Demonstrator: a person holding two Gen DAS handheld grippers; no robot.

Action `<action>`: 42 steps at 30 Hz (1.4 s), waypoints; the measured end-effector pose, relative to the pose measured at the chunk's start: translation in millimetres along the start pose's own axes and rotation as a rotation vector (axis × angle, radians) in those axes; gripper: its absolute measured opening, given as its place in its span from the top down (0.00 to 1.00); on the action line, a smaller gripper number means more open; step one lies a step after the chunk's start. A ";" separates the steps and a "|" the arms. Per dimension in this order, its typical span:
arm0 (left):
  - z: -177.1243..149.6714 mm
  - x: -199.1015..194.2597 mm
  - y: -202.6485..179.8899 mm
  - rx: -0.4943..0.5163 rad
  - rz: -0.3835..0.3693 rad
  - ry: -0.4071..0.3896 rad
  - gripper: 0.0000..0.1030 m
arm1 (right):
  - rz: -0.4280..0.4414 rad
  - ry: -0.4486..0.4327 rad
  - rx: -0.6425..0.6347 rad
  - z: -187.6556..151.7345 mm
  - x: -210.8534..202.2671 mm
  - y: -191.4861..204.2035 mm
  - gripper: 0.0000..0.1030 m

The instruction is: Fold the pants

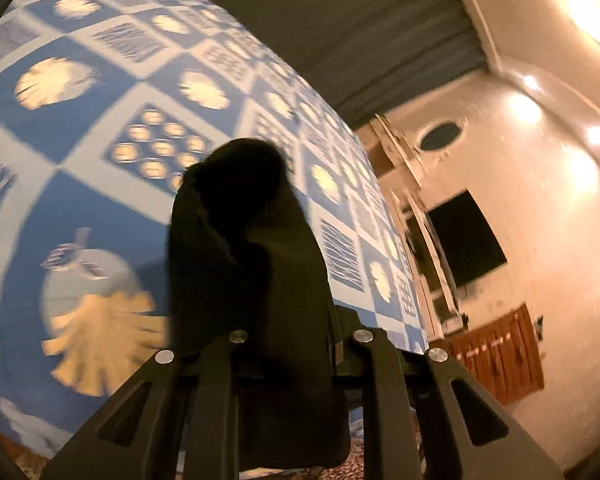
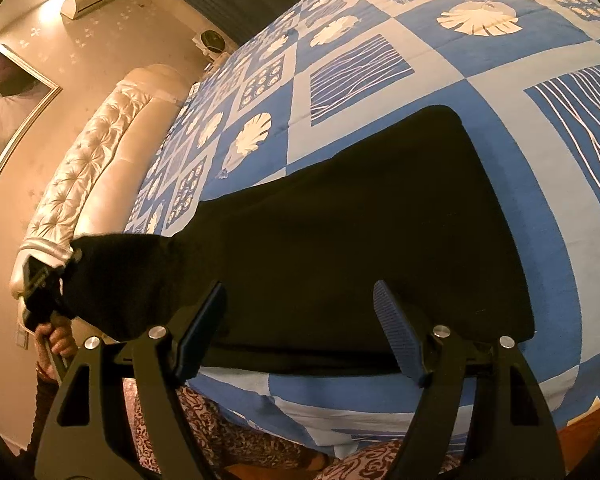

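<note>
The black pants (image 2: 360,232) lie on the blue-and-white patterned bedspread (image 2: 380,60), near the bed's front edge. One end is lifted off the bed at the left, held by my left gripper (image 2: 48,280). In the left wrist view that gripper (image 1: 284,320) is shut on a bunched fold of the pants (image 1: 252,240), which hides its fingertips. My right gripper (image 2: 300,312) is open, its blue-padded fingers (image 2: 396,328) hovering just above the near edge of the pants and holding nothing.
The bedspread (image 1: 100,100) fills most of the left wrist view. A padded headboard (image 2: 100,152) runs along the left side of the right wrist view. A wall TV (image 1: 464,236) and a wooden cabinet (image 1: 504,356) stand beyond the bed. Patterned fabric (image 2: 228,436) hangs below the bed edge.
</note>
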State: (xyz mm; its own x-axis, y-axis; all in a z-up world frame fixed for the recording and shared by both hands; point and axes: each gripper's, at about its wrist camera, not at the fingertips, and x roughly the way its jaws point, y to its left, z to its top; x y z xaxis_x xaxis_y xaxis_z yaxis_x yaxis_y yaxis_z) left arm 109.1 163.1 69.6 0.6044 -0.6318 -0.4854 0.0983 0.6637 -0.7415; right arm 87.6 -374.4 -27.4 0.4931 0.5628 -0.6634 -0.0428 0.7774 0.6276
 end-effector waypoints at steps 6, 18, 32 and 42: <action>-22.4 78.2 -65.9 0.151 0.014 0.103 0.83 | 0.009 0.001 -0.001 -1.9 0.5 3.5 0.26; -95.1 206.7 -82.0 0.243 0.227 0.273 0.80 | 0.044 0.010 0.039 -3.0 2.4 -2.8 0.26; -104.8 170.4 -116.0 0.200 0.040 0.206 0.49 | 0.058 0.019 0.049 -3.1 2.3 -4.0 0.26; -87.7 58.4 -36.1 0.138 0.233 0.004 0.38 | 0.117 0.068 0.079 6.4 21.8 12.3 0.20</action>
State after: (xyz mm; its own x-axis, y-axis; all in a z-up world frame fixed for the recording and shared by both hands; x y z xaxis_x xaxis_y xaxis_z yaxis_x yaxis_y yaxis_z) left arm 71.4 67.1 27.4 0.6203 -0.4573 -0.6372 0.0638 0.8392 -0.5401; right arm 103.4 -354.4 -31.6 0.4285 0.6678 -0.6087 -0.0261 0.6825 0.7304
